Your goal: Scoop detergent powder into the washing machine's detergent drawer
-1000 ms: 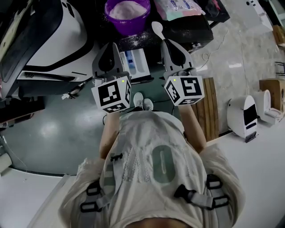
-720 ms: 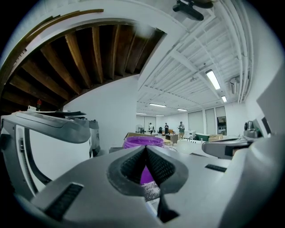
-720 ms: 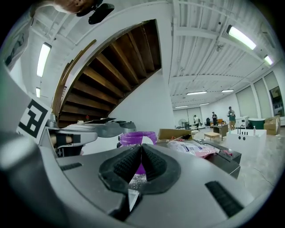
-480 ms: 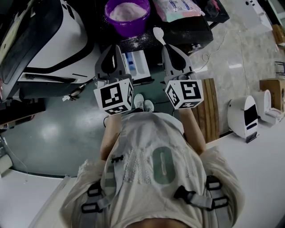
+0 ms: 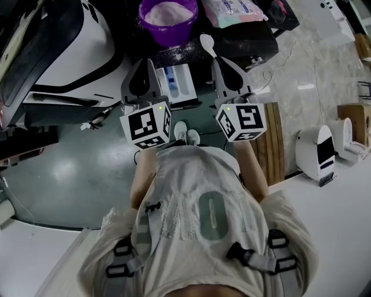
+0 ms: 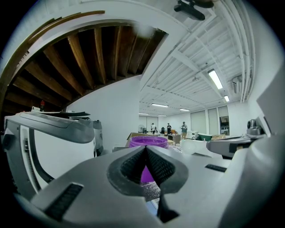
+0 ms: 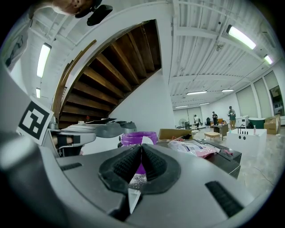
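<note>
One spoon (image 5: 206, 41) tight in right hand-held gripper (image 7: 141, 150); left hand-held gripper (image 6: 145, 152) closed.

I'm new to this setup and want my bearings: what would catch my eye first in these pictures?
The round purple tub of pale powder stands out at the top centre of the head view. Just below it, the right gripper is shut on a white plastic spoon whose bowl points towards the tub. The white detergent drawer lies open just left of that gripper in the picture.
</note>
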### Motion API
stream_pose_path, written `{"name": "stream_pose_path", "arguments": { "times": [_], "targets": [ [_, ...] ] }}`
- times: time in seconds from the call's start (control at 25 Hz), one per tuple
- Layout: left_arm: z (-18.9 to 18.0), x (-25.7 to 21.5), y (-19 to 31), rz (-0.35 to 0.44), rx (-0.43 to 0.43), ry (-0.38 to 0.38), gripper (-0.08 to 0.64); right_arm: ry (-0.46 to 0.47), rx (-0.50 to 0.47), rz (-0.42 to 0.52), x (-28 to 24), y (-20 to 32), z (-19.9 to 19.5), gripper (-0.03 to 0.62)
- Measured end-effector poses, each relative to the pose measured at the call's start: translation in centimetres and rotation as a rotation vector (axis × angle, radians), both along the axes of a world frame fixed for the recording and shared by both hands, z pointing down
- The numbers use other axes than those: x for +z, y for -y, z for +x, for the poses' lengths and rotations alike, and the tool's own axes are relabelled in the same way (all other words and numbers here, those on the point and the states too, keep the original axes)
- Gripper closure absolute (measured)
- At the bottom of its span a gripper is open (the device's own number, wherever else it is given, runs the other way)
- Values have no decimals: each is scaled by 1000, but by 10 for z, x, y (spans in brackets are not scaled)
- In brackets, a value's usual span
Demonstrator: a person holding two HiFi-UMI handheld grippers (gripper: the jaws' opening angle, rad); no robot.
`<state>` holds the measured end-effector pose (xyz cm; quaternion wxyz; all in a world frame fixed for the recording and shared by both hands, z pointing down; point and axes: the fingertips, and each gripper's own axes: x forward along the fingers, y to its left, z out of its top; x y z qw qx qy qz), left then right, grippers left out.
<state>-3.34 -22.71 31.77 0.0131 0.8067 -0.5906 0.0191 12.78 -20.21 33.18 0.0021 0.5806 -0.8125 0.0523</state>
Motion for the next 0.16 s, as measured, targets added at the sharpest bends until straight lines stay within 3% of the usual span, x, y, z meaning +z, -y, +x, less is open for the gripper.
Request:
{"name": "stream_pose_path", "arguments": {
  "times": [0.16],
  "targets": [
    [1, 2, -1, -2, 3, -1, 540, -2, 2, 1, -1, -1, 1, 583]
  ]
}}
